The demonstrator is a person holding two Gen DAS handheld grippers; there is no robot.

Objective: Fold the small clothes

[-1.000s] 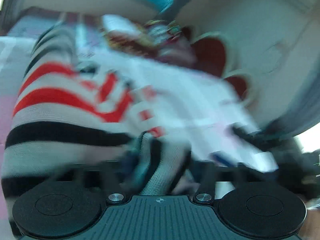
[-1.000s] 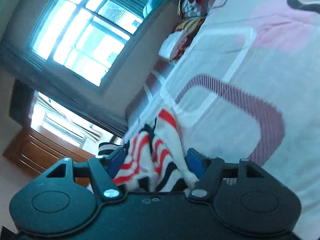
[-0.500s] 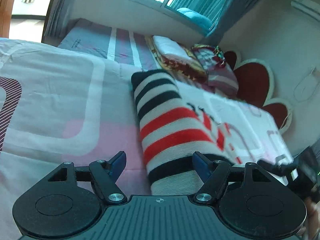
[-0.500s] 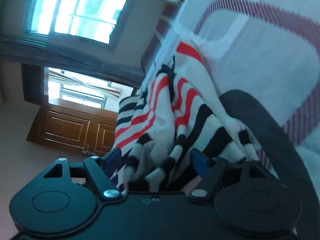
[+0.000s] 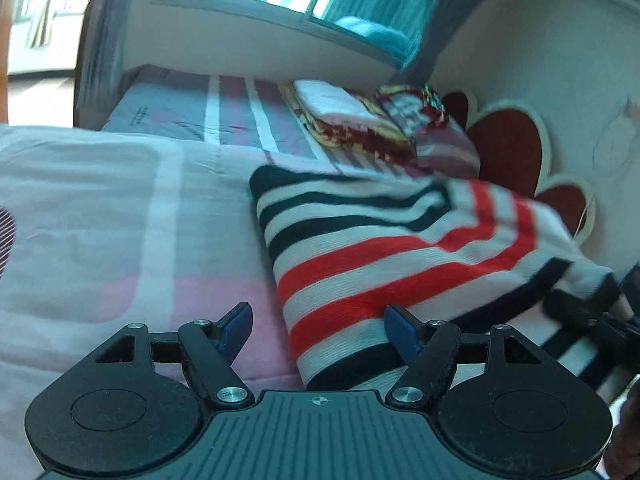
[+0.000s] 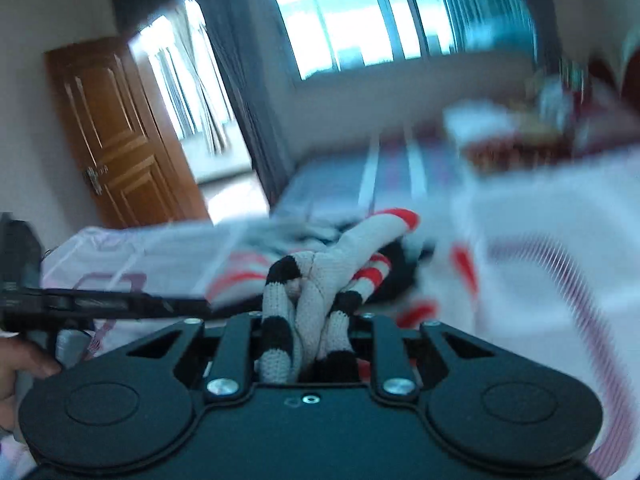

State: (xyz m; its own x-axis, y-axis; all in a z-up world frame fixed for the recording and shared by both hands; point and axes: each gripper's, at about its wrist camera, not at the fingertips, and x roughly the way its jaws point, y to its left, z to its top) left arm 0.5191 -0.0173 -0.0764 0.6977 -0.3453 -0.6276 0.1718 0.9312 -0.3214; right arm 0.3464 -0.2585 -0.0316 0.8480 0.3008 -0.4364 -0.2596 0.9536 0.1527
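A knit sweater [image 5: 380, 264] striped in white, black and red lies on the bed. My left gripper [image 5: 318, 326] is open; the sweater's near left corner lies between its blue pads [image 5: 236, 322] without being pressed. In the right wrist view my right gripper [image 6: 312, 320] has its jaws closing on a bunched fold of the sweater [image 6: 320, 280], lifted off the cover. It shows in the left wrist view as the right gripper [image 5: 592, 316] at the sweater's right end. The left gripper [image 6: 100, 304] reaches in from the left of the right wrist view.
The bed cover [image 5: 100, 220] is white and pink with rounded outlines. Folded blankets [image 5: 360, 120] lie at the head of the bed by a red heart-shaped headboard [image 5: 504, 148]. A wooden door [image 6: 116, 128] and a window [image 6: 360, 12] are behind. A hand [image 6: 20, 364] holds the left tool.
The right gripper rolled upright and its jaws closed on a bunch of sweater, lifting it. In the left view the sweater, first blurred over the fingers, now lies spread to the right.
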